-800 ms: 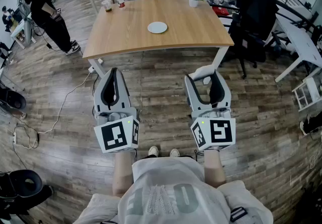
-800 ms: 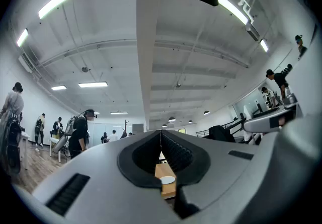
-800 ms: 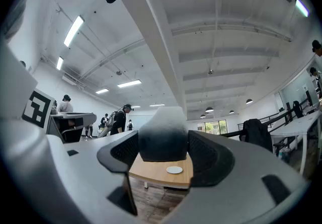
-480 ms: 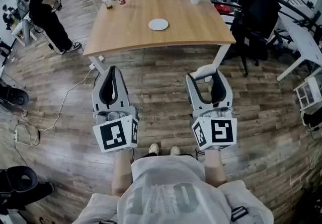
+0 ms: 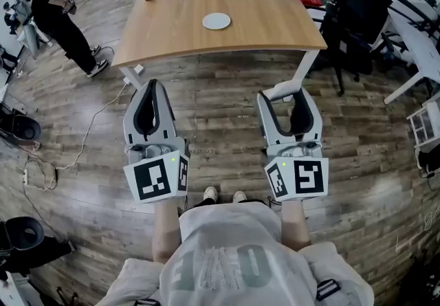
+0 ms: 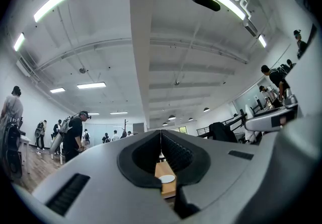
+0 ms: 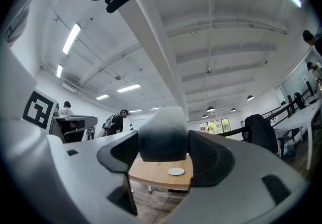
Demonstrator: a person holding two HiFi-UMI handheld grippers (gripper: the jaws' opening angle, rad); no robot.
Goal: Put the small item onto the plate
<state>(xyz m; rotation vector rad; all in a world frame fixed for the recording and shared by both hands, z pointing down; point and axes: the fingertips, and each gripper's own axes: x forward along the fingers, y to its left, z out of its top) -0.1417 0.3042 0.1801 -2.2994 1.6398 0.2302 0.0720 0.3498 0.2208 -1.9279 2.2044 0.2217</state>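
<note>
Am closing on tabletop (image 5: 275, 29), looming slightly larger than a moment ago. Right gripper (image 5: 287, 97) jaws gripping small item (image 7: 162, 135), spread wide. Left gripper (image 5: 152, 84) jaws together, empty. Plate (image 5: 216, 20) lying far ahead.

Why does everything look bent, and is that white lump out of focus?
Head view: wide lens bows the table edges. Right gripper view: the white lump in the right claw looks soft-edged, the plate sharper. Left gripper view: ceiling lights glare.

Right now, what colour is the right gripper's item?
The item is white, darkening to grey lower down; clearest in right gripper view.
</note>
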